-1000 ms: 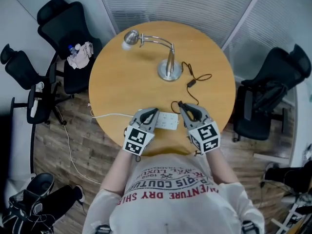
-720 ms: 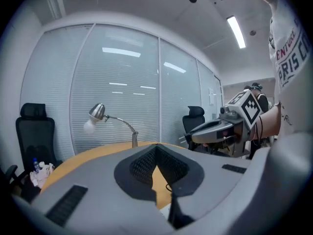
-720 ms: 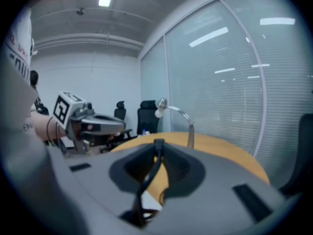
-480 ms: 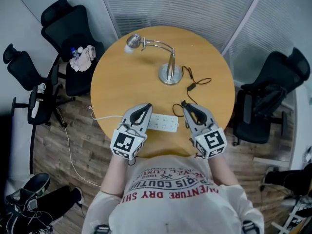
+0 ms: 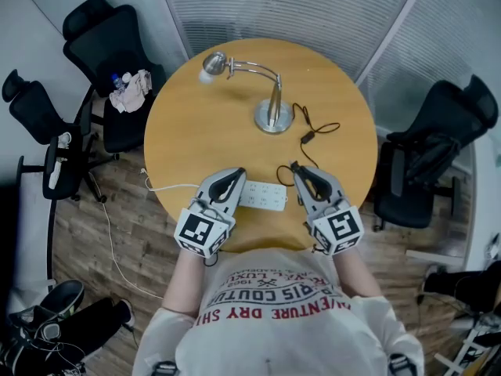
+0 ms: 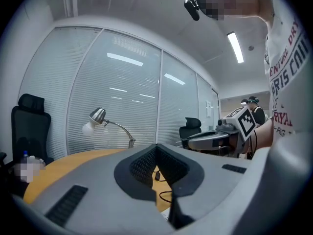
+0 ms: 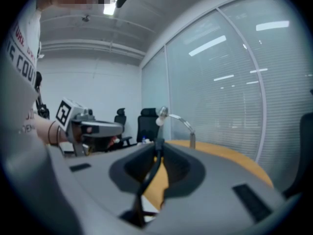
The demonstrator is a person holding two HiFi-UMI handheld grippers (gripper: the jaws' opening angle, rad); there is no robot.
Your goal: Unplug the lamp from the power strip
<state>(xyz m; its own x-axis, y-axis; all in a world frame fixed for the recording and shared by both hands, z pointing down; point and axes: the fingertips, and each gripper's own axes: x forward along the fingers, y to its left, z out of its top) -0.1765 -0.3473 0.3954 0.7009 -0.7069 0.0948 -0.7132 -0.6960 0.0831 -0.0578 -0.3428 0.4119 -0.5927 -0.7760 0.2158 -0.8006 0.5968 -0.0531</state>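
Bare tabletop [image 5: 203, 143] between power strip [image 5: 262, 197] and lamp base [image 5: 273, 118]; black cord [image 5: 314, 131] in loops right of it.

A silver gooseneck lamp [image 5: 273, 117] stands upright on the round surface [image 5: 196, 143], well beyond both grippers, with its head bent out to the left. Its thin black cord [image 5: 311, 134] snakes back into the right gripper [image 5: 295, 167], pinched there. The white power strip [image 5: 264, 196] lies flat between that and the left gripper [image 5: 236, 175].
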